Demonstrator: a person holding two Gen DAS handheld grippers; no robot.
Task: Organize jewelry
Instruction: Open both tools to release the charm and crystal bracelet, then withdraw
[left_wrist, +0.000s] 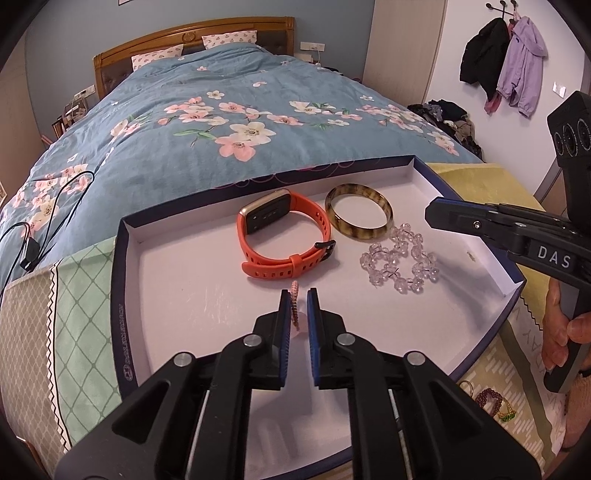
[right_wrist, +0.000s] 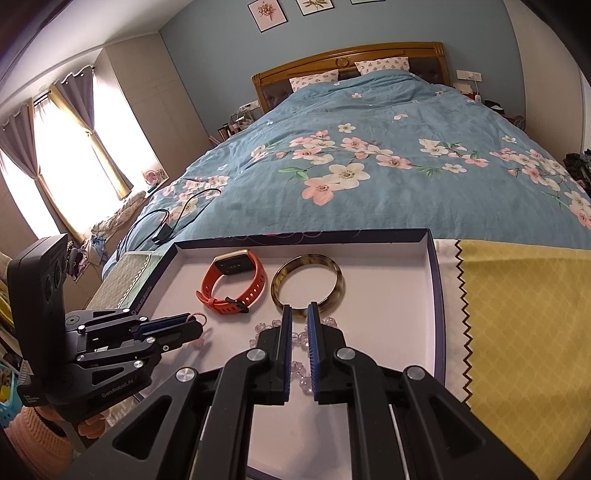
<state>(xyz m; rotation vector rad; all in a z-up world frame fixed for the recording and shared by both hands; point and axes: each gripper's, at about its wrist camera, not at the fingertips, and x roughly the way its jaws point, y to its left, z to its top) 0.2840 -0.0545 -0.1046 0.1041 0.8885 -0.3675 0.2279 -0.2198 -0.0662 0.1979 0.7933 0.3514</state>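
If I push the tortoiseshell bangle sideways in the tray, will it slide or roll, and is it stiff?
The tortoiseshell bangle looks like one solid, glossy ring, so probably stiff. It lies flat on the smooth tray floor, so a push should slide it, not roll it. The clear bead bracelet lies right beside it and would likely get shoved along.

This is a bedroom in a home: a wide bed with a carved wooden headboard (right_wrist: 347, 61) and a blue quilt printed with pink and white blossoms (left_wrist: 221, 122) fills both views. A black jacket and a lilac jacket (left_wrist: 521, 62) hang from wall hooks, and purple-and-tan curtains (right_wrist: 22, 147) frame a bright window.
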